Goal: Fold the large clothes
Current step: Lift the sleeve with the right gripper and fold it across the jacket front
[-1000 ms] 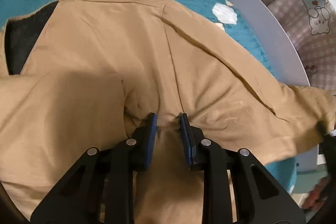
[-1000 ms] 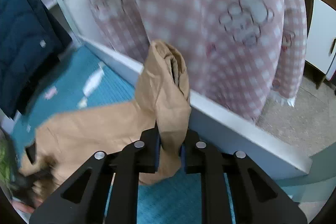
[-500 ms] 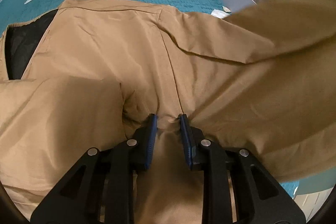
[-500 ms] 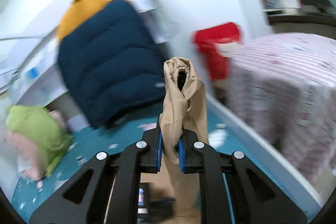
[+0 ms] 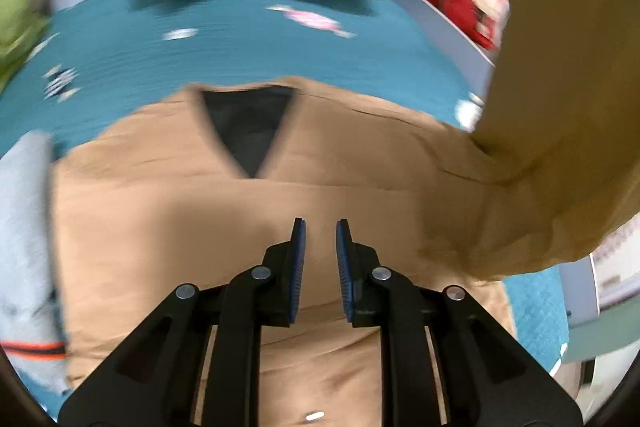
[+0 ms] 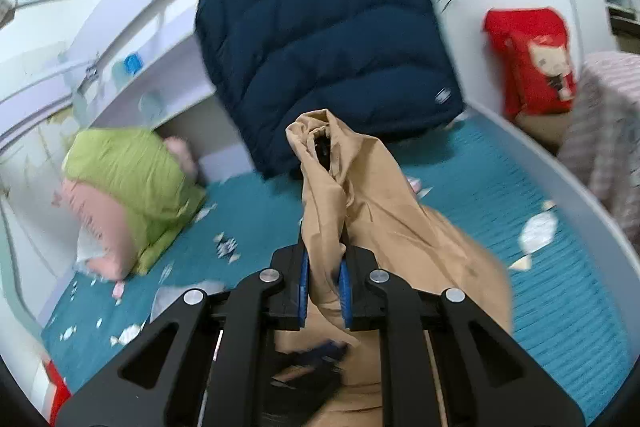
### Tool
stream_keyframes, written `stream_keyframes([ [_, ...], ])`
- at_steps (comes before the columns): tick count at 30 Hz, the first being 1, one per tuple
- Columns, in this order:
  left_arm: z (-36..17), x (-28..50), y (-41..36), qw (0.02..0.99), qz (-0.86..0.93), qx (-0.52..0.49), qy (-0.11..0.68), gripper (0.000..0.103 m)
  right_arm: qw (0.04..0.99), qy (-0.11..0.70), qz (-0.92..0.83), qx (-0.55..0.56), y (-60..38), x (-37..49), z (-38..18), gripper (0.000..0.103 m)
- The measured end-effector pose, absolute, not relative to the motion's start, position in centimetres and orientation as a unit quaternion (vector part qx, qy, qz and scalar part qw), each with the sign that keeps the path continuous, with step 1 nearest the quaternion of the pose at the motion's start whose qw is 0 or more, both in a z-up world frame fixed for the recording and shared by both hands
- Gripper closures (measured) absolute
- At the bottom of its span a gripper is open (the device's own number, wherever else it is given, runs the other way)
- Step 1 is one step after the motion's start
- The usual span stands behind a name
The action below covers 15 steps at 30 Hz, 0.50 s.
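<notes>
The big tan cloth jacket (image 5: 168,227) is lying flat on the teal bed cover (image 5: 192,59). The left gripper (image 5: 320,259) is hanging over it, its fingers a little apart, having just been closing, pinching nothing. The right gripper (image 6: 323,287) is pinching the tan sleeve (image 6: 336,187), lifting it at twelve o'clock. Next, I think, the sleeve needs laying across the jacket.

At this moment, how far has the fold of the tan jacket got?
Done: the tan jacket lies spread front-up on the teal bedspread, one side seemingly folded across below its dark neckline. In hand: the right gripper pinches the sleeve cuff, lifted above the bed; the left gripper, jaws just closing, holds nothing. Left: laying that sleeve across and folding the body.
</notes>
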<state>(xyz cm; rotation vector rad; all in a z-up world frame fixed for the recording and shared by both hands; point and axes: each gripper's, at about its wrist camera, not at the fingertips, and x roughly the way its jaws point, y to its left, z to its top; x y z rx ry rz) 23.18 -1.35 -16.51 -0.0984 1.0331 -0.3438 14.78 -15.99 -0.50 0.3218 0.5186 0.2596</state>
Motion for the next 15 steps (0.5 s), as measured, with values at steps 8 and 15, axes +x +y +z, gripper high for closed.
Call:
stream_keyframes([
  [8, -15.0, 21.1, 10.9, 0.877, -0.037, -0.075, 0.472, 0.086, 0.89, 0.384, 0.205, 0.134, -7.4, 18.5, -8.7, 0.088],
  [15, -14.8, 20.3, 16.9, 0.877, 0.028, -0.097, 0.47, 0.086, 0.891, 0.39, 0.208, 0.107, -6.7, 17.2, -9.7, 0.028],
])
